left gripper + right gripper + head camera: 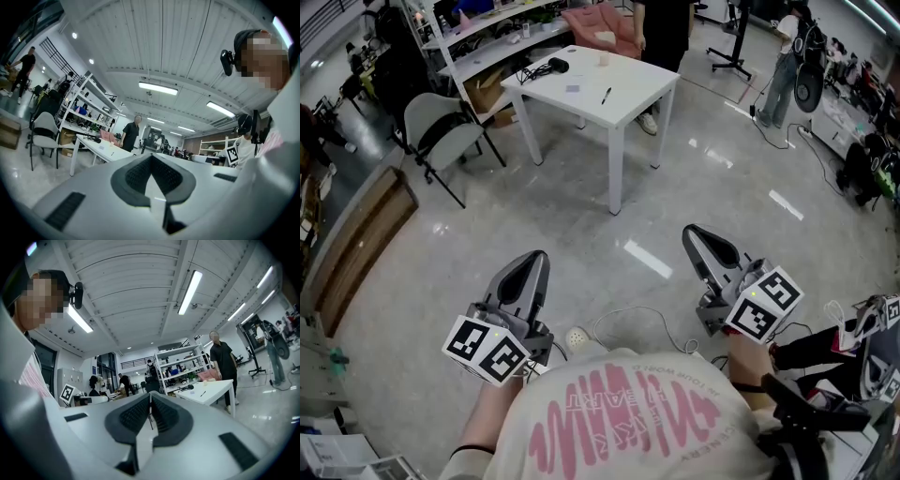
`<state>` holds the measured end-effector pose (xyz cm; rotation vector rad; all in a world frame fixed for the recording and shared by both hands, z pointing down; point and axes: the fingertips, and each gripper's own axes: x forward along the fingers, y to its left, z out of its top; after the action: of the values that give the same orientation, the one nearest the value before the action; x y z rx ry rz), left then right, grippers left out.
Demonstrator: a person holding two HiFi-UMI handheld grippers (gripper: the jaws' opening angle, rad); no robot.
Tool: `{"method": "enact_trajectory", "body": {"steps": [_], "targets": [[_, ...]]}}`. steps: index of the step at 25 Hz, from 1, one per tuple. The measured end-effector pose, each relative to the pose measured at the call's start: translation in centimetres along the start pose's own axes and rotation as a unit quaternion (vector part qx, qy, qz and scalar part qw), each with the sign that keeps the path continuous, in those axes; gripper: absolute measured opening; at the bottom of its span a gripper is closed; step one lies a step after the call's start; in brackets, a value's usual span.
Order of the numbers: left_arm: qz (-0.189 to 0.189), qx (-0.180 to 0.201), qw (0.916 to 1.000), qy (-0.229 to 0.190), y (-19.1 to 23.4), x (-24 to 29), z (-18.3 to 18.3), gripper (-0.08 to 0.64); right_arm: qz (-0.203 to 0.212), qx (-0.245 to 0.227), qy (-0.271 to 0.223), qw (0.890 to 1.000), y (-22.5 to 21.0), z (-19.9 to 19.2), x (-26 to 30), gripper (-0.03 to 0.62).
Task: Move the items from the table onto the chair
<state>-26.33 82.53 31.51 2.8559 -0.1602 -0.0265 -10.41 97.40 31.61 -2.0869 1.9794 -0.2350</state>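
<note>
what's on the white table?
On the white table: a black corded device, a pen, a flat pale square and a small beige object, too small to identify. Nothing covers the top.

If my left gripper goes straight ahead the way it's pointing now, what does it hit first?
Only open floor at first, then probably the table: its near end runs behind the shut tips of the left gripper. Depth is unclear, so it might pass just beside it.
</note>
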Motion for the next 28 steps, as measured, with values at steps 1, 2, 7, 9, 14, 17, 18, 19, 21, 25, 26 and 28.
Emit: {"method": "enact_trajectory", "body": {"steps": [1,2,7,9,14,17,18,19,21,25,26,28], "targets": [[0.001,0.001,1.0,-0.003,0.1,0.0,0.0,0.008,-0.001,-0.003,-0.002,1.0,-0.1,0.0,0.0,0.015],[0.002,0.003,1.0,-0.007,0.1,0.0,0.1,0.008,-0.003,-0.005,-0.002,1.0,-0.2,-0.1,-0.1,0.017],[0.001,0.006,0.9997,-0.022,0.5,0.3,0.1,0.008,-0.016,0.006,-0.011,1.0,-1.1,-0.6,-0.2,0.017],[-0.007,0.005,0.9998,-0.018,0.8,1.4,-0.1,0.008,-0.026,0.009,-0.012,1.0,-2.1,-0.6,-0.3,0.018],[-0.029,-0.008,0.9995,-0.008,2.5,4.9,-0.1,0.008,-0.063,0.029,-0.01,0.998,-4.9,-0.6,0.0,0.018],[-0.042,-0.019,0.9989,0.001,4.1,8.0,0.2,0.008,-0.08,0.038,-0.008,0.996,-7.2,0.1,1.4,0.017],[-0.045,-0.022,0.9987,0.004,5.1,9.3,0.5,0.008,-0.084,0.038,-0.007,0.996,-8.1,0.4,2.5,0.018],[-0.048,-0.025,0.9985,0.007,6.2,10.6,0.9,0.008,-0.087,0.038,-0.007,0.995,-9.0,0.8,3.9,0.017],[-0.053,-0.028,0.9981,0.011,8.4,12.6,1.7,0.008,-0.09,0.037,-0.008,0.995,-10.2,1.4,6.9,0.018],[-0.055,-0.02,0.9982,0.011,12.8,15.2,3.8,0.008,-0.082,0.038,-0.006,0.996,-11.4,2.1,13.0,0.018],[-0.054,-0.019,0.9983,0.008,14.0,15.7,4.5,0.008,-0.079,0.038,-0.006,0.996,-11.7,2.3,14.4,0.018],[-0.054,-0.018,0.9984,0.007,16.1,16.7,5.8,0.008,-0.076,0.039,-0.008,0.996,-12.3,2.9,17.2,0.018]]}}
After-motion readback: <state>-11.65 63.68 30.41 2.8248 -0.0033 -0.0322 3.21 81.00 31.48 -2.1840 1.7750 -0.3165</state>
